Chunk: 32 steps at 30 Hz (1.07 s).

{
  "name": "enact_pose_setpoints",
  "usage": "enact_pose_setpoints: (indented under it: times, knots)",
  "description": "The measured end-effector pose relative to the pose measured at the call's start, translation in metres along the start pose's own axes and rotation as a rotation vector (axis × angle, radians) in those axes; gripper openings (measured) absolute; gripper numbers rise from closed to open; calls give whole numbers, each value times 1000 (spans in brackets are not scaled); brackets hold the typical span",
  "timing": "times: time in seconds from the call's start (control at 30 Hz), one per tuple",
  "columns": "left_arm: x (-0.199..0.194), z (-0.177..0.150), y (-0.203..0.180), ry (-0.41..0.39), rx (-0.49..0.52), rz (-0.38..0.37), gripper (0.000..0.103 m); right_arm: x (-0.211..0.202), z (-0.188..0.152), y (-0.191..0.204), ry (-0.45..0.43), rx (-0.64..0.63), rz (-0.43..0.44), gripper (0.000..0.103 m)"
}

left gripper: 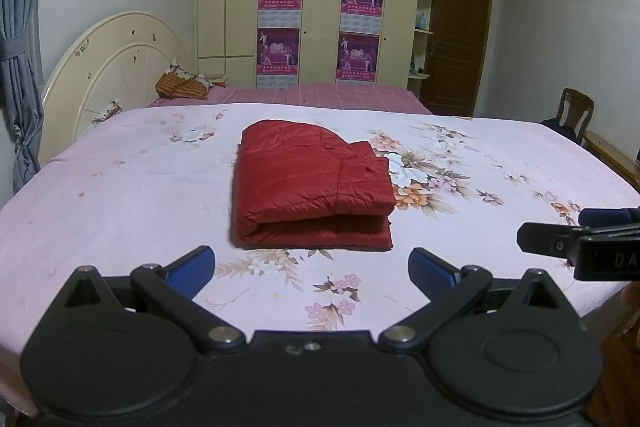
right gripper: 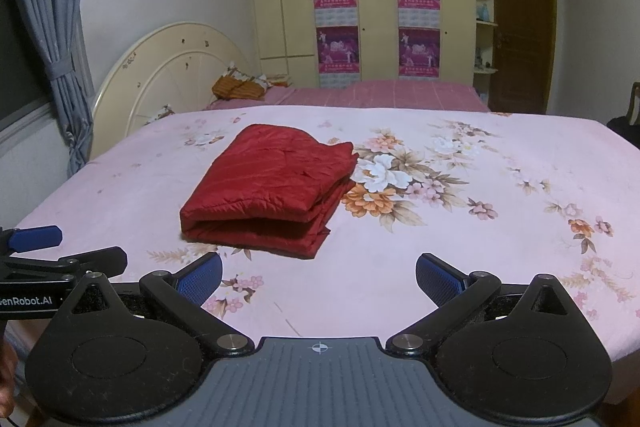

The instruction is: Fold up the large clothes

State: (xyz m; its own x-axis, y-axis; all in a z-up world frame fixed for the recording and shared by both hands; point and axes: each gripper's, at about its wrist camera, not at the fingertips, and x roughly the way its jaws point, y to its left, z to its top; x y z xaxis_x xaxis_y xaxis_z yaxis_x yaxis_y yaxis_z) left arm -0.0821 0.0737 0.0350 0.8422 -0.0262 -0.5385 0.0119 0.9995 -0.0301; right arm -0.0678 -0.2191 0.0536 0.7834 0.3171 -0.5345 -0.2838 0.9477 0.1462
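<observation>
Two grippers hover at the near edge of the bed [left gripper: 120, 187], both with jaws spread wide and nothing between them. In the left wrist view, the curtain [left gripper: 20, 67] hangs down the far left of the frame, and the headboard [left gripper: 116, 67] curves up beside it. The left gripper [left gripper: 312, 271] fills the bottom of the frame, its blue pads [left gripper: 191, 271] well apart. The red jacket [left gripper: 312, 187] lies folded into a thick block in the middle of the frame, straight ahead of the open jaws and clear of them, with a strip of floral bedcover between its near edge and the pads. Its fold faces the camera; its looser edges lie to the right. Bare cover stretches wide to the left of the jacket and also to the right, where the flower print is thickest. At the right edge of the frame the right gripper [left gripper: 560, 227] pokes in sideways, apart from the jacket.

In the right wrist view, the left gripper [right gripper: 60, 247] enters at the lower left edge. The jacket [right gripper: 268, 187] sits left of centre, ahead and slightly left of the right gripper [right gripper: 318, 279], not touching it. Open cover runs far to the right, out to the bed's rounded edge. Beyond the bed, the wardrobe [right gripper: 372, 7] fills the upper centre and a door [right gripper: 520, 27] stands at the upper right.
</observation>
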Motion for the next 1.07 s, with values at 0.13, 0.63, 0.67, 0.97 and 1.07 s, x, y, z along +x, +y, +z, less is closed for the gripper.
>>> enact_pose_setpoints:
  times: [0.13,0.63,0.67,0.97,1.07]
  knots:
    - [0,1,-1,1,2,-3,103,0,0,0,1,-1,0,102]
    - [1,3,2,-3,8,3,103,-1,1,1,-6,-5,-4,102]
    - [1,3,3,-3,4,8,103,-1,1,1,-6,-6,-3,102]
    - [-1,3,11,-23,-2,6,102,-1,-1,4,-3,-11,-3,102]
    - [-1,2,11,-20,-5,6,103,-2,-2,5,0,-15,-2,102]
